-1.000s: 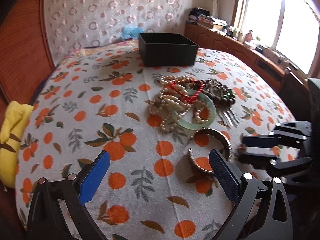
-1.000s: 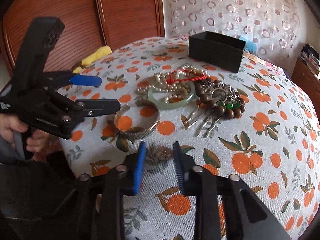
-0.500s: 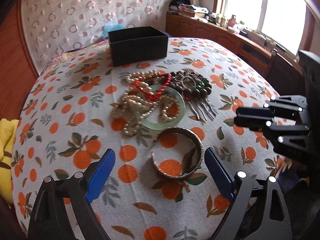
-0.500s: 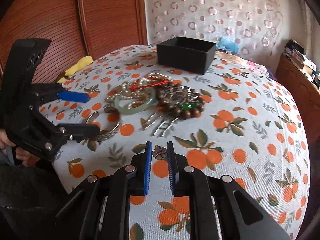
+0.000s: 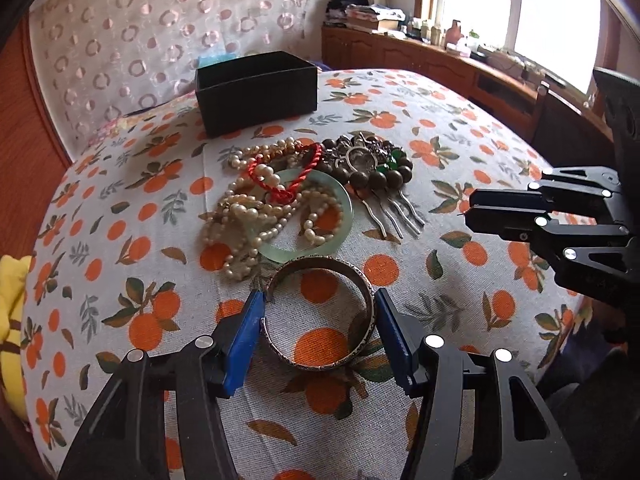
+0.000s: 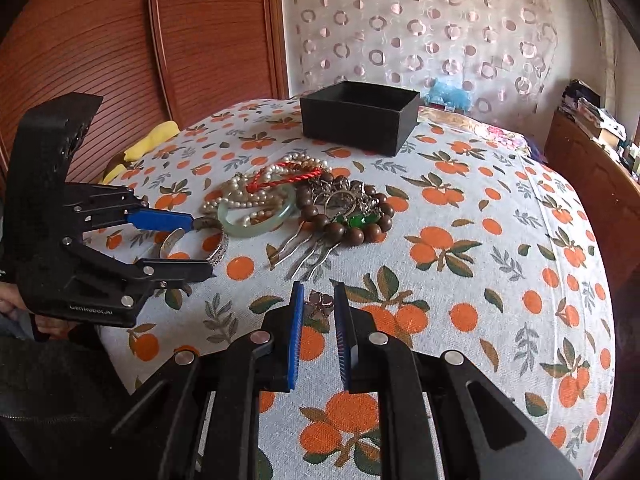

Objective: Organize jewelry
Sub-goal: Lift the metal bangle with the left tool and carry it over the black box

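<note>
A silver cuff bracelet (image 5: 320, 316) lies on the orange-print cloth, and my left gripper (image 5: 318, 300) has its blue pads against both sides of it. Beyond it lies a heap: pearl strands (image 5: 256, 216), a green jade bangle (image 5: 316, 220), a red cord (image 5: 288, 176), a dark wooden bead bracelet (image 5: 376, 176) and a metal hair comb (image 5: 392, 212). An open black box (image 5: 256, 90) stands behind the heap. My right gripper (image 6: 318, 300) is narrowly open around a small metal brooch (image 6: 318, 304) on the cloth. The cuff also shows in the right wrist view (image 6: 200, 240).
The round table (image 6: 500, 280) drops off at its near and right edges. A yellow cloth (image 5: 12, 312) lies at the far left edge. A wooden cabinet (image 5: 440, 64) with clutter runs under the window, and wood panelling (image 6: 120, 48) stands behind the table.
My left gripper has moved forward and its jaws have narrowed onto the silver cuff. My right gripper's jaws, narrowed around the brooch, have opened slightly.
</note>
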The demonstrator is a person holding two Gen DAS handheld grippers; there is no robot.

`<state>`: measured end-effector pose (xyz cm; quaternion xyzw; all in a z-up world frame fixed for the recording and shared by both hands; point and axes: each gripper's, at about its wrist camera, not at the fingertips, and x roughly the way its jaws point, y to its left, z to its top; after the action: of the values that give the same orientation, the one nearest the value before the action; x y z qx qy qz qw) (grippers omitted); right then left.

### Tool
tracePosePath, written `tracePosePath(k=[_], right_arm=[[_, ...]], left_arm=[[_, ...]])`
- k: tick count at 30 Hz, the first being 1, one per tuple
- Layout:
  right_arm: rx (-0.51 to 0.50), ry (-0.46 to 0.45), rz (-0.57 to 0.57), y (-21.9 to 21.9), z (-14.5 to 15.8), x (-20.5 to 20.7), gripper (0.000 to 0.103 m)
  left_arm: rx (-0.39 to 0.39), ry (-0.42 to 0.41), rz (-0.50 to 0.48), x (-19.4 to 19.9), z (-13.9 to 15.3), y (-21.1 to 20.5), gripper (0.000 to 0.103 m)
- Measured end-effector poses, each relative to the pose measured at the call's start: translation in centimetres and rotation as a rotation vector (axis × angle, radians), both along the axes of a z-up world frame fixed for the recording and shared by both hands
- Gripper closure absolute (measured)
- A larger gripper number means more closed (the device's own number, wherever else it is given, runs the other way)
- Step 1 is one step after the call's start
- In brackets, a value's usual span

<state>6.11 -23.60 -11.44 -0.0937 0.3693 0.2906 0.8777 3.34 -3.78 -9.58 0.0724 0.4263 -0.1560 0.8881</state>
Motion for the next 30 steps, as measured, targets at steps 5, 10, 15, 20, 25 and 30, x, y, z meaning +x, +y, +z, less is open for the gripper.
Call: tracePosePath(k=[5,10,15,20,25,30], right_arm=[[0.002,-0.016,0.005,0.4,0.7,0.5,0.086],[0.0,-0.045,0.009,1.0,1.6,1.5,0.086],[0.004,-0.084,0.01,1.7,3.1,3.5,0.086],[-0.006,-0.126,0.013,2.6,4.7,6.6,0.086],[-0.003,-0.152,0.005,3.0,5.8,10.0,0.086],[0.018,-0.142,-0.01,3.5,6.1,14.3,0.086]], left_arm=[[-0.037,-0.039,0.012,-0.2,1.2,0.8,0.049],[-0.056,-0.093,0.025,0.3,2.9,1.6,0.049],[-0.058,-0.13,0.031,1.8,4.2,2.2,0.049],[-0.095,-0.132,0.038,4.4,4.9,3.0,0.049],[-0.087,-0.154,0.054,6.9,5.7,3.5,0.049],[-0.069,-0.171,0.062,9.9,6.4,3.6,0.049]])
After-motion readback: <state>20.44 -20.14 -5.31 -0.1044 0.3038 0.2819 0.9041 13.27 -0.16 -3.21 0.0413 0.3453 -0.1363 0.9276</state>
